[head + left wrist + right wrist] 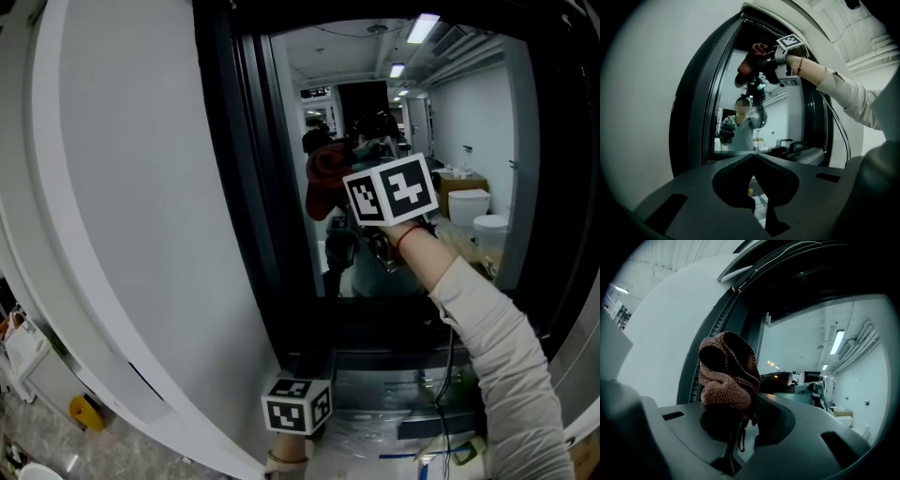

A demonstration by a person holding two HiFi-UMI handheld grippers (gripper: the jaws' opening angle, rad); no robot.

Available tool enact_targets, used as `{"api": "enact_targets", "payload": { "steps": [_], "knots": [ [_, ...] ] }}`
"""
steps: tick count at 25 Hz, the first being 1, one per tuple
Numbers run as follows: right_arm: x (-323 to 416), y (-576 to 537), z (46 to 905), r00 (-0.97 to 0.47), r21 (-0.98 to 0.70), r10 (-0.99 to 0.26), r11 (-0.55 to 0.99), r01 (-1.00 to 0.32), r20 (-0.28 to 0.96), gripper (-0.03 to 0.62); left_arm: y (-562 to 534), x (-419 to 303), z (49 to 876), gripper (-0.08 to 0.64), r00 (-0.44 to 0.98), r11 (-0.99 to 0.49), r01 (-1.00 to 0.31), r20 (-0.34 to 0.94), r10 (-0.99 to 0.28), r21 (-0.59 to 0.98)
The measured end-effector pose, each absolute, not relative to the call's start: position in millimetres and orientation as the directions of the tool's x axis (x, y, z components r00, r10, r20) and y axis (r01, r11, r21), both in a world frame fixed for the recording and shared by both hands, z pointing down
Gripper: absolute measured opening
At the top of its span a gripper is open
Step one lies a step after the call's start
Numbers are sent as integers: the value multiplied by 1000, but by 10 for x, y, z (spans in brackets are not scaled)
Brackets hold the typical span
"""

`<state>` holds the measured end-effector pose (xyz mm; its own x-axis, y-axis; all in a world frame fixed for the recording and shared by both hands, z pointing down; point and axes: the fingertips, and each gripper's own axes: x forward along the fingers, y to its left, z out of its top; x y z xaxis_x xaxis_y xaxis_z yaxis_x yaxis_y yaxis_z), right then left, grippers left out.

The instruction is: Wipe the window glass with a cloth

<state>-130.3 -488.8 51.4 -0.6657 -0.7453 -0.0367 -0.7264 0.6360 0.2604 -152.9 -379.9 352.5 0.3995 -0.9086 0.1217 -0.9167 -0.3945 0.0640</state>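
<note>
White wall (122,187) holds the window glass (469,122), and the right gripper (740,401) pinches the brown knitted cloth (726,376) by its left edge, glass just ahead; the left gripper (753,157), pressed together and empty, hangs lower

left hand-held gripper (752,160) low, jaws together | right hand-held gripper (740,405) raised, clamping cloth (725,377)

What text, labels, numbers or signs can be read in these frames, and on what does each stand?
No text can be read anywhere.
Upper cube and lower cube: black-and-white square markers only, no letters or numbers.
Pale sign reflected high in the glass: too small and blurred to read.
Cloth: no label shows.
</note>
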Motion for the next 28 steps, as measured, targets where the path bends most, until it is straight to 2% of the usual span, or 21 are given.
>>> {"api": "enact_targets", "payload": {
  "steps": [8, 28],
  "knots": [
    [-1190, -4925, 490, -660, 254, -750, 633, -731, -29, 44, -3831, -1522, 3456, 3, 402, -397, -916, 117, -908, 63],
    [-185, -4914, 574, -559, 226, -829, 540, -811, -23, 44, -3850, -918, 3377, 3, 505, -501, -863, 104, -857, 63]
  ]
}}
